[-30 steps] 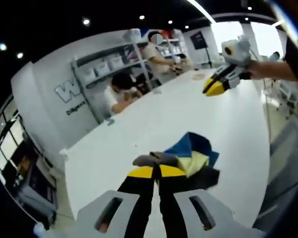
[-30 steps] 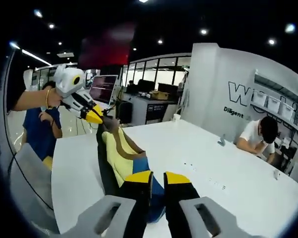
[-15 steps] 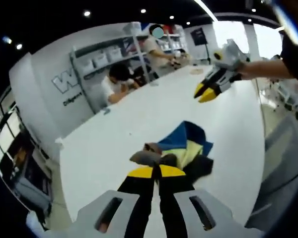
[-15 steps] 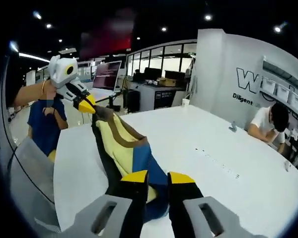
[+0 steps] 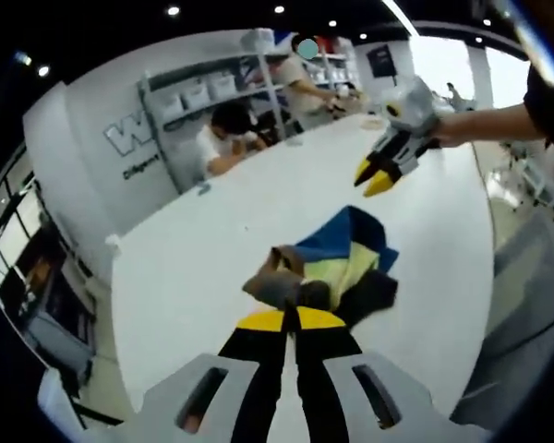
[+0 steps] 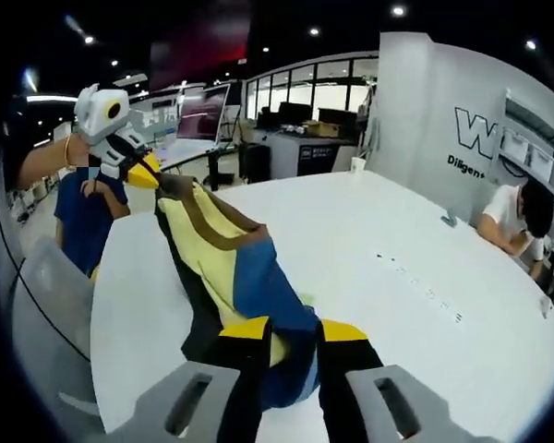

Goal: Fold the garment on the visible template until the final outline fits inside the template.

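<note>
My garment, a patchwork of yellow, blue, brown and black, hangs stretched above the white table, one end at my left gripper and the other running down behind my right gripper. In the left gripper view it bunches into a crumpled heap just past the jaw tips, so I cannot make out its outline or how it is folded. The left gripper has its jaws pressed together on the brown edge of the cloth. The right gripper's jaws stand slightly apart; the fabric passes behind them, and I cannot tell whether they pinch it. I cannot make out a template on the table. On the grey wall I read a large "W", cut off, with "Diligent" below.
</note>
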`<state>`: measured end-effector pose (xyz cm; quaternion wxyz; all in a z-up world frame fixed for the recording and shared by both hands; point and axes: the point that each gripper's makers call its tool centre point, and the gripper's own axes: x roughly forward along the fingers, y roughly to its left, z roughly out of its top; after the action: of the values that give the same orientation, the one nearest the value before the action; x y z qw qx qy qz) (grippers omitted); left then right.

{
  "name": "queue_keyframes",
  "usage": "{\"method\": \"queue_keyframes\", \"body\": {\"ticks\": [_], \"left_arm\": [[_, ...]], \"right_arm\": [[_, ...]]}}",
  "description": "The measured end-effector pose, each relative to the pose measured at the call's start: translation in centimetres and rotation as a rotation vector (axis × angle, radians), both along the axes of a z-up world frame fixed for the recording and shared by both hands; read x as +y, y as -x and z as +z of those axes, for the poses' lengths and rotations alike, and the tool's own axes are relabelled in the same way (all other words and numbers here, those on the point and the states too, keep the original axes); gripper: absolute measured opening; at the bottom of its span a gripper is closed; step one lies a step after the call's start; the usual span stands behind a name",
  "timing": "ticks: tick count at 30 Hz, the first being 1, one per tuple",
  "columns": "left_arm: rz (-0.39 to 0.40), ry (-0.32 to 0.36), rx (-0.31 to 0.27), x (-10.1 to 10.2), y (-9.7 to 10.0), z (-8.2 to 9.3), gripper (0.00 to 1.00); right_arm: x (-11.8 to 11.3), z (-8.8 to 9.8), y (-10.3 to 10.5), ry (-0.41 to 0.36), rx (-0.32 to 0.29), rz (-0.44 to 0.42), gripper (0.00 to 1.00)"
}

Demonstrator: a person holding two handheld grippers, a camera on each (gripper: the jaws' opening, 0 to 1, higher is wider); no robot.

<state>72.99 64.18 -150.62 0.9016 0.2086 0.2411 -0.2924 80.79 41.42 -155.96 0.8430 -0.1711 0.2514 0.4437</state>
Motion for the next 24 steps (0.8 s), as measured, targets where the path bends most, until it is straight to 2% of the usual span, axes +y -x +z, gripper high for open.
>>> {"method": "queue_keyframes", "body": {"ticks": [3, 12, 16, 19, 23, 24], "left_arm": [[0.003, 0.002, 0.005, 0.2, 0.0, -0.3, 0.05], [0.015, 0.016, 0.005, 0.4, -0.7, -0.2, 0.05], [0.029, 0.003, 0.011, 0.7, -0.7, -0.7, 0.05], [0.043, 0.015, 0.022, 0.9, -0.9, -1.2, 0.05], [0.053, 0.017, 0.024, 0.8, -0.8, -1.2, 0.05], [0.088, 0.019, 0.015, 1.1, -1.0, -1.1, 0.05]], "right_arm": [[-0.3, -1.6, -0.6, 0.03, 0.029, -0.011, 0.13], [-0.4, -3.9, -0.9, 0.07, 0.065, -0.021, 0.12], [-0.4, -4.2, -1.1, 0.073, 0.073, -0.03, 0.09], [-0.6, -4.5, -1.1, 0.08, 0.07, -0.031, 0.0], [-0.7, -4.5, -0.7, 0.066, 0.078, -0.046, 0.0], [-0.9, -4.2, -0.9, 0.062, 0.069, -0.068, 0.0]]}}
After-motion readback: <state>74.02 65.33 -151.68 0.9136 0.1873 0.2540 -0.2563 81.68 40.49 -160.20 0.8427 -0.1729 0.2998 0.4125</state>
